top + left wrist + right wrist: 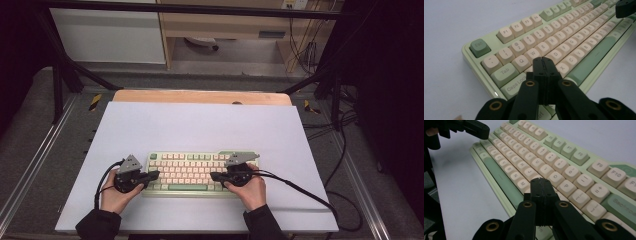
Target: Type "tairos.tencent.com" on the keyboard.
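We find both tongs pressed together and empty, the left tongs (543, 59) poised over the keyboard (197, 172) near the A key, the right tongs (541, 180) near L, presumably so each closed tip can strike single keys. Whether either tip touches a key is hidden beneath the jaws.

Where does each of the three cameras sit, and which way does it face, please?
High view: above the person's side, facing forward and down on the table; forearms, hands and both grippers show.
Left gripper view: on the left gripper, jaws shut, over the keyboard near its Tab end.
Right gripper view: on the right gripper, jaws shut, over the Backspace end.
Shared: each gripper view shows the other gripper at its top edge.
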A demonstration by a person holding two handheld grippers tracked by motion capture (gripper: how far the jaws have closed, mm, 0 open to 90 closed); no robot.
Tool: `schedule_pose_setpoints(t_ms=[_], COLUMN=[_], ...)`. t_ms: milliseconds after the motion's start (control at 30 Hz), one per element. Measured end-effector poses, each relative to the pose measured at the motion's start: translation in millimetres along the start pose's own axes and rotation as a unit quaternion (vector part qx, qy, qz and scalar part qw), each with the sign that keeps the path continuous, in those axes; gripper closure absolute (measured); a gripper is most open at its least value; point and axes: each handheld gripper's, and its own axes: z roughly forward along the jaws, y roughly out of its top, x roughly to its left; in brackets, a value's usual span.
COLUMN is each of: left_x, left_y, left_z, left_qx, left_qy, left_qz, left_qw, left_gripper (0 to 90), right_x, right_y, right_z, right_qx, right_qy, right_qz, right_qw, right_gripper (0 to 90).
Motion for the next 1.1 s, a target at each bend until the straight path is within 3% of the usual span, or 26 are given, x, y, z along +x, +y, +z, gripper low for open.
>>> schedule_pose_setpoints(t_ms=[700, 1100], left_x=[-10.8, -18.7], left_y=[20.3, 39.1], left_z=[6.9, 24.6], left_qx=[-0.003, 0.000], left_qy=[0.002, -0.005], left_qz=[0.012, 0.020], left_qw=[0.9999, 0.9998], left_gripper=[89.7, 89.7], right_x=[-20.2, -24.1], right_y=[-25.5, -31.9], right_z=[-33.2, -40.4], right_qx=[-0.013, -0.017], right_qy=[-0.019, -0.023], right_qz=[0.018, 0.021], right_qw=[0.9996, 0.9994], right_gripper=[90.0, 90.0])
